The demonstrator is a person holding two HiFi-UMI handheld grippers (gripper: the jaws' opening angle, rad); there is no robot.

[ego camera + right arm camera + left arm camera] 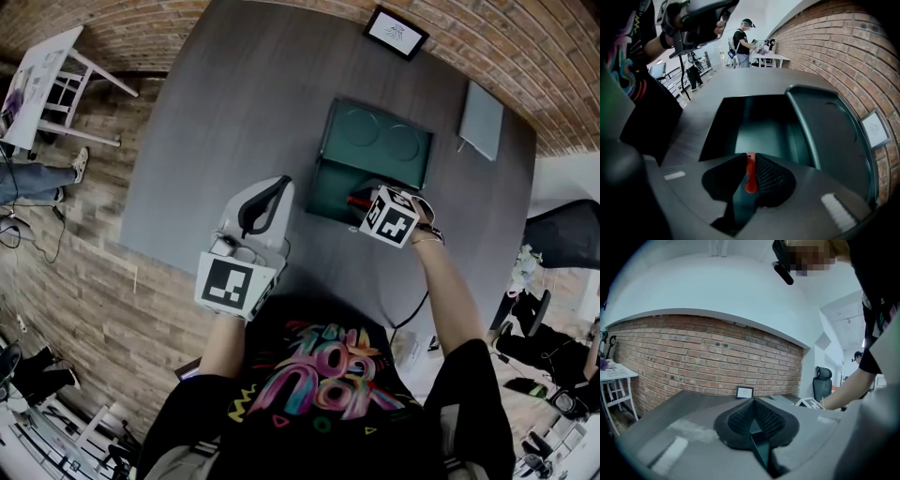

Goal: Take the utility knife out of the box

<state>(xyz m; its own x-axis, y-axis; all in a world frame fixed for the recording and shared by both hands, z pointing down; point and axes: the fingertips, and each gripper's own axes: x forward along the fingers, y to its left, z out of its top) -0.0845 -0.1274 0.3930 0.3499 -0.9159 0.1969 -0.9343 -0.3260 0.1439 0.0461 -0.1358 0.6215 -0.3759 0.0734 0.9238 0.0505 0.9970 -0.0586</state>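
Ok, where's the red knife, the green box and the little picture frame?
utility knife (750, 176): right gripper view, on its red handle.
box (757, 126): right gripper view, on the bare green floor inside.
picture frame (396, 32): head view, on its white middle.

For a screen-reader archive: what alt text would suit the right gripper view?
The right gripper has its jaws shut on a red utility knife. Just beyond it, an open dark green box lies on a grey table, with a brick wall along the right.
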